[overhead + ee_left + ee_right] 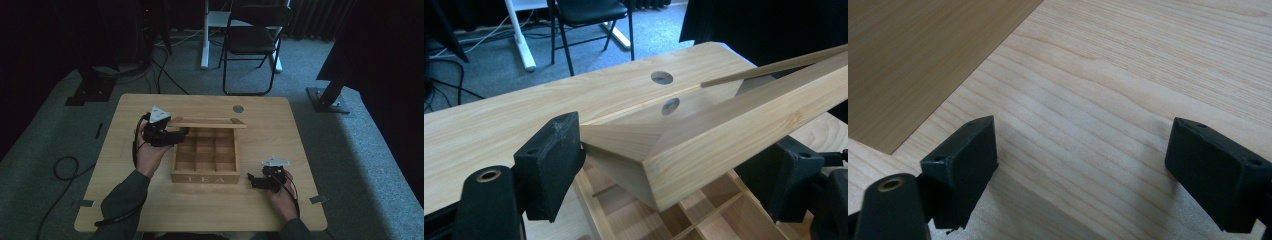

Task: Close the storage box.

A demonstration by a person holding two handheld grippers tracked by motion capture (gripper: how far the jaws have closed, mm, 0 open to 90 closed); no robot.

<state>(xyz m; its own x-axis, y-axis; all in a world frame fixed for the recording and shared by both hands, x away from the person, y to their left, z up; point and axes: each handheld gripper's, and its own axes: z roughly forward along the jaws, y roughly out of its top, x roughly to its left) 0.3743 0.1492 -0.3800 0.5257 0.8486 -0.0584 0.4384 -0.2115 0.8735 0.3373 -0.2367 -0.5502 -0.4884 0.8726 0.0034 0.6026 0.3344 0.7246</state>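
A wooden tea box (205, 176) marked TEA stands mid-table, its several empty compartments (724, 215) exposed. Its lid (207, 122) is raised off the box and hangs roughly level over the back edge. My left gripper (181, 134) holds the lid's left corner; in the left gripper view the lid (724, 135) runs slantwise between the jaws, with the left pad (556, 165) against its corner. My right gripper (255, 181) rests low over the bare table off the box's front right corner, open with nothing between its jaws (1080, 160). A box wall (908, 60) shows ahead of it.
A round cable hole (238, 108) sits in the table (150, 210) behind the box. Beyond the table on the carpet stand a black folding chair (255, 35), a white desk leg (205, 35) and dark stands at left and right. A cable (65, 167) loops on the floor at left.
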